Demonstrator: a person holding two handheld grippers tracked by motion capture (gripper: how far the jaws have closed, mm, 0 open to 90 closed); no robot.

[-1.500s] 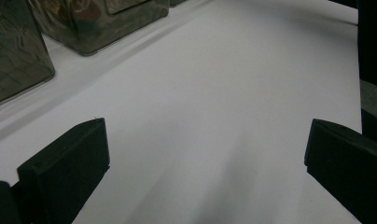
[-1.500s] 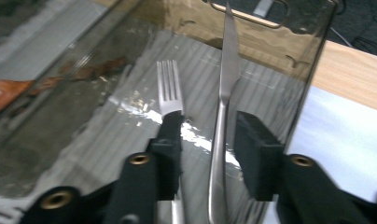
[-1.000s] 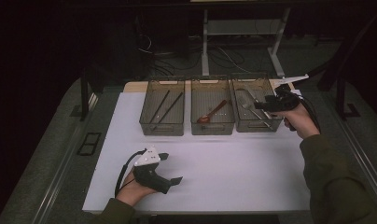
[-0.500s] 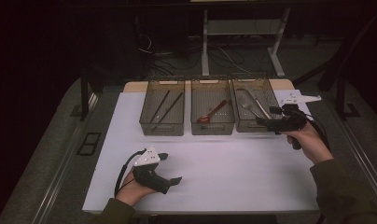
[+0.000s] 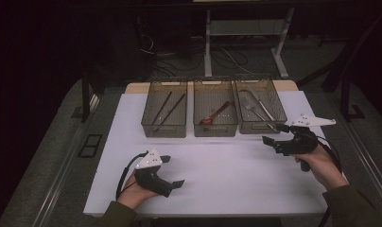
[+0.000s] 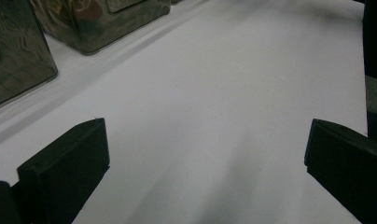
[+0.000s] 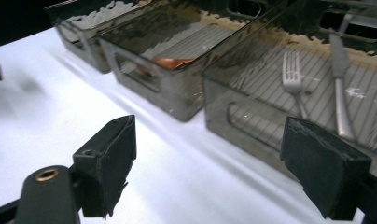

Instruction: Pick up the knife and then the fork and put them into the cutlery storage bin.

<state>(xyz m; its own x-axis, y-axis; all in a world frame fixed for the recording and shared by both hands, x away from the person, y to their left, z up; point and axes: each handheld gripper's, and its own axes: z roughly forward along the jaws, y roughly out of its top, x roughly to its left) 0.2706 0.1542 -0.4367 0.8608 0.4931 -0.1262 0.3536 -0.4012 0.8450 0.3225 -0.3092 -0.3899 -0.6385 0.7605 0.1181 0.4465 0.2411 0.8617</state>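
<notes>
Three dark see-through bins stand in a row at the back of the white mat (image 5: 217, 175). The left bin (image 5: 146, 124) holds chopsticks (image 5: 166, 108), the middle bin (image 5: 217, 128) a reddish spoon (image 5: 215, 114), and the right bin (image 5: 275, 101) a fork (image 5: 248, 105) and a knife (image 5: 261, 101). My right gripper (image 5: 273, 134) hovers just in front of the right bin, open; its jaws have just been opening and nothing is between them. In the right gripper view the fork (image 7: 293, 79) and knife (image 7: 338, 70) lie beyond the jaws. My left gripper (image 5: 172, 171) rests open on the mat near the front.
The mat's front edge runs just behind the left hand (image 5: 132, 194). Grey table borders flank the mat. A white desk frame (image 5: 208, 42) and cables stand beyond the bins. In the left gripper view, bare mat (image 6: 214, 93) stretches ahead with bin walls (image 6: 98, 23) at the upper left.
My right hand has pulled back from above the right bin toward the person and slightly down, its jaws standing wider. The left hand has stayed where it was.
</notes>
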